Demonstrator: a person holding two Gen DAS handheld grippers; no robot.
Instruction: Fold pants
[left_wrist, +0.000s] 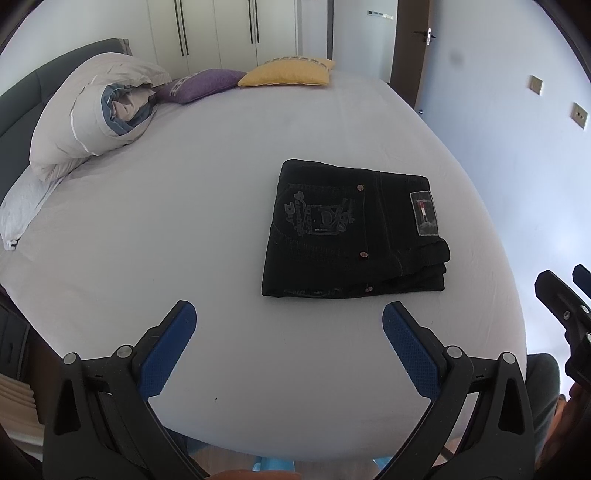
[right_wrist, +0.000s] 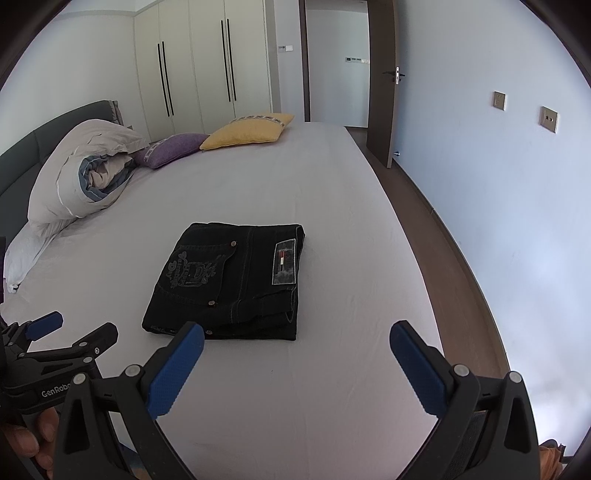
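We find the left claw (left_wrist: 289, 320) released, fingers spread wide, holding nothing above the bed (left_wrist: 207, 206). The right claw (right_wrist: 296, 338) is likewise released and empty. Just beyond both, the pants (right_wrist: 231, 280) lie folded into a compact stack on the sheet, patch (right_wrist: 284, 266) uppermost, well apart from the pillows (right_wrist: 74, 173).

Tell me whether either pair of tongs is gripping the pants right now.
No: the black pants lie folded on the bed, with the left tongs and right tongs both open and empty.
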